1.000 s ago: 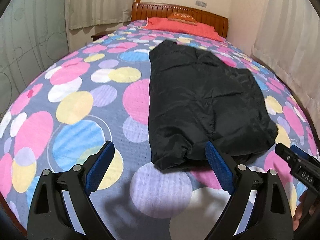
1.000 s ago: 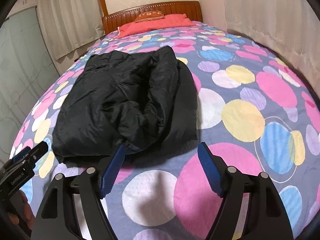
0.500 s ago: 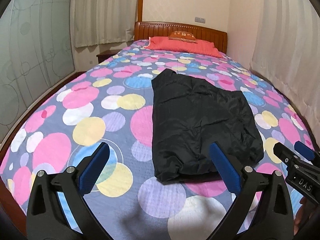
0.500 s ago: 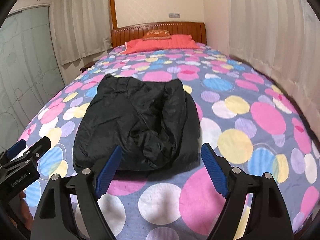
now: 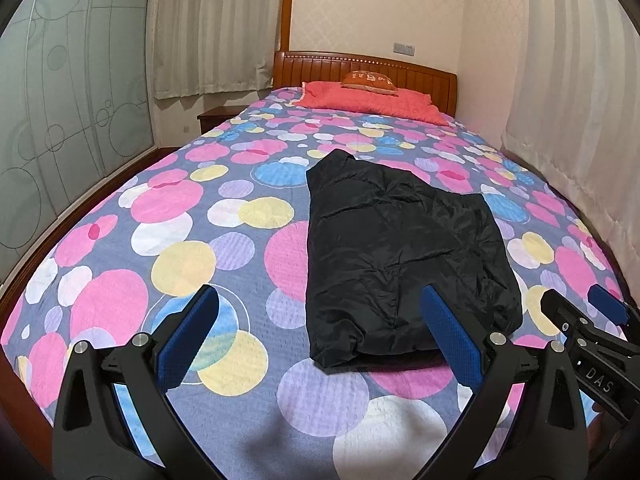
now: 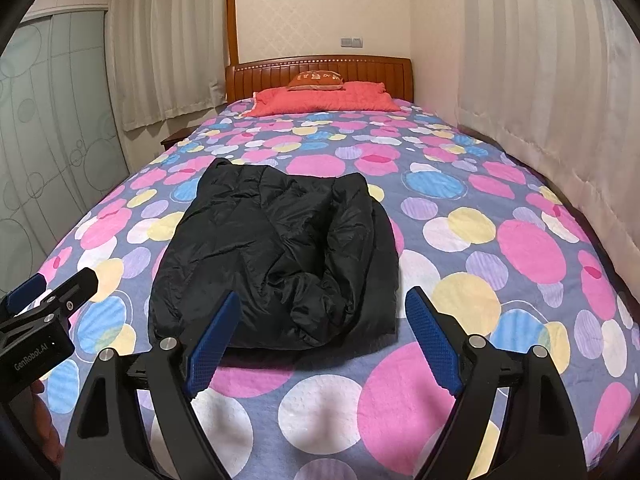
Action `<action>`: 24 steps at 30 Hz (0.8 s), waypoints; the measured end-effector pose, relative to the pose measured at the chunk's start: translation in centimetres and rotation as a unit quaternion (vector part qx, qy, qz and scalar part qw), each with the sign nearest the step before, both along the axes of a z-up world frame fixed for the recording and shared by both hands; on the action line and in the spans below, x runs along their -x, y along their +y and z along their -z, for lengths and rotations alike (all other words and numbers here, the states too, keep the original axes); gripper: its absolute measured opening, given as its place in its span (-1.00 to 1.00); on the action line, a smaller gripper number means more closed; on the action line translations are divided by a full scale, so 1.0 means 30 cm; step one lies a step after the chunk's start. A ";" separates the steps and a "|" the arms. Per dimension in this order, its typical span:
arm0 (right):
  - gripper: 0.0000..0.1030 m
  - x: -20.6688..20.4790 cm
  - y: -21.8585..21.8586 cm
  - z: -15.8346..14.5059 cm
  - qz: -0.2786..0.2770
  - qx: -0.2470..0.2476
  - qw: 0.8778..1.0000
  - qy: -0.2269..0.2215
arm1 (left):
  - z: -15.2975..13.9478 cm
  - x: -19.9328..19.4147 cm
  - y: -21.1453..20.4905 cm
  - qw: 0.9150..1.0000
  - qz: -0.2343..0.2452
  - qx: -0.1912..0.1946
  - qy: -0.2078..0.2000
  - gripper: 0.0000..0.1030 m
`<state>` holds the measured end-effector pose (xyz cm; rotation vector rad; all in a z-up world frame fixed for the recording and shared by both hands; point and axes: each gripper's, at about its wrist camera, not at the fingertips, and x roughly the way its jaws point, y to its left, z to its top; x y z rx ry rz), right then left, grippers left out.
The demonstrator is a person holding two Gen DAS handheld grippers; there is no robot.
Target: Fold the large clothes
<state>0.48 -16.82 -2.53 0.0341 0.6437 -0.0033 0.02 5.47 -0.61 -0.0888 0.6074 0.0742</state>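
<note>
Left wrist view shows a black padded jacket [image 5: 396,256] lying folded in a thick bundle on a bed [image 5: 180,240] covered with a spread of pink, yellow and blue circles, red pillows [image 5: 372,98] against the wooden headboard [image 5: 320,68], pale curtains [image 5: 576,100] along the side. Both tools angle downward above the near end of the bed. The left tool [image 5: 320,328] stands wide apart, empty, the jacket's near edge just beyond it. The right tool [image 6: 324,338] is opening, nothing between its pads, jacket just ahead.

Shiny black jacket [image 5: 400,256]; textured cloth bedspread [image 5: 168,240].
</note>
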 end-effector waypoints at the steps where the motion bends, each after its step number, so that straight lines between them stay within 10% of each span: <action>1: 0.62 0.000 0.001 -0.001 -0.001 0.000 1.000 0.000 | 0.000 0.001 0.000 1.000 0.000 0.001 0.000 0.95; 24: 0.62 0.003 0.015 -0.015 -0.001 0.000 1.000 -0.005 | 0.003 0.008 -0.009 1.000 0.003 -0.002 -0.001 0.95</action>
